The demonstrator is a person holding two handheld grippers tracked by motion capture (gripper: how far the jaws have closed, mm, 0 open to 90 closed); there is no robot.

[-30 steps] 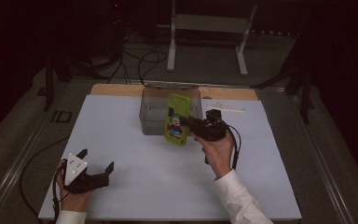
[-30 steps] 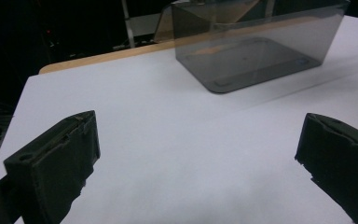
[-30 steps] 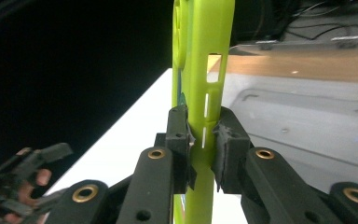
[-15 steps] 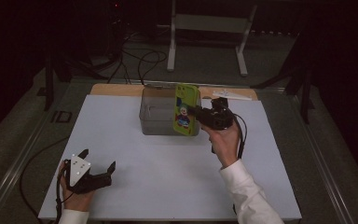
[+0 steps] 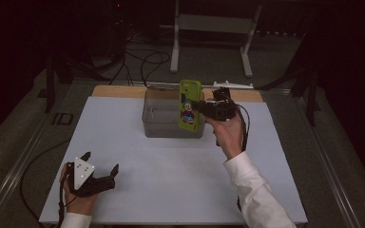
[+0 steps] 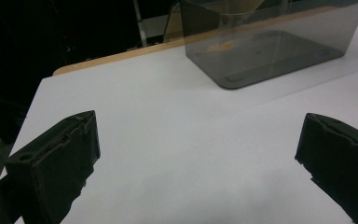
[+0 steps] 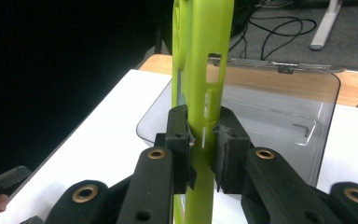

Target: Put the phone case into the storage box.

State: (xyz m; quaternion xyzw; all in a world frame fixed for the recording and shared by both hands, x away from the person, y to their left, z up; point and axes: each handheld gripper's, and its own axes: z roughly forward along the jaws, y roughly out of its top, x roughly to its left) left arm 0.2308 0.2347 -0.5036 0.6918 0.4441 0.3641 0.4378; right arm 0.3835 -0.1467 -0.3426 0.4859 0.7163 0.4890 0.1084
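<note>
White counter (image 5: 171, 190), frame centre: right gripper (image 5: 200, 105) fingers clamp green phone case (image 5: 190, 104) upright over clear bin (image 5: 166, 124) for dropping in; left gripper (image 5: 100, 172) fingers wide, empty.

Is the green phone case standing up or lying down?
Standing up: the green phone case is held on end by the right gripper above the box.

The right gripper (image 5: 200, 108) is held up off the table on a raised forearm, jaws clamped tight and pointing left. The left gripper (image 5: 100, 162) rests low near the table's edge, jaws spread wide.
</note>
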